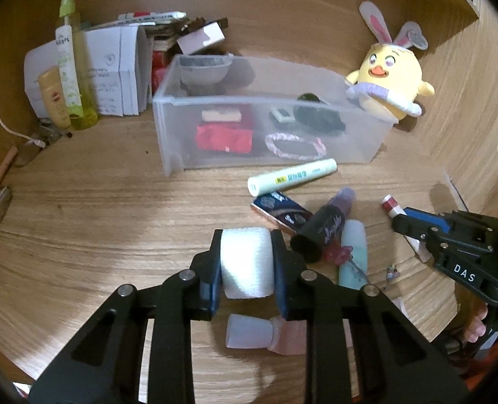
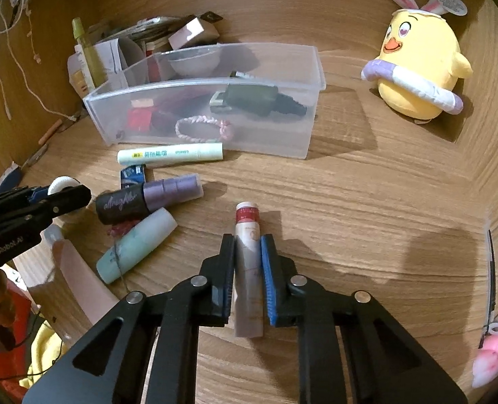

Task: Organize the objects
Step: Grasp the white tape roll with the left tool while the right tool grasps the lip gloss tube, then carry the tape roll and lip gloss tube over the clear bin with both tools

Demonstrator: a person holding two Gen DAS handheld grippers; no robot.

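Observation:
In the left wrist view my left gripper (image 1: 247, 239) is shut on a white roll (image 1: 245, 262) just above the wooden desk. In the right wrist view my right gripper (image 2: 247, 240) is shut on a slim silver tube with a red and white cap (image 2: 247, 222), whose tip rests on the desk. Between the two lie a pale green tube (image 2: 171, 155), a black and purple bottle (image 2: 147, 198), a teal bottle (image 2: 137, 245) and a dark blue pack (image 1: 282, 212). Beyond them stands a clear plastic bin (image 2: 215, 82) holding several small items.
A yellow plush chick (image 2: 420, 64) sits at the back right by the wooden side wall. Boxes and a green spray bottle (image 1: 70, 57) crowd the back left corner. A pink tube (image 1: 265, 333) lies under my left gripper. A cable (image 2: 20, 77) trails along the left wall.

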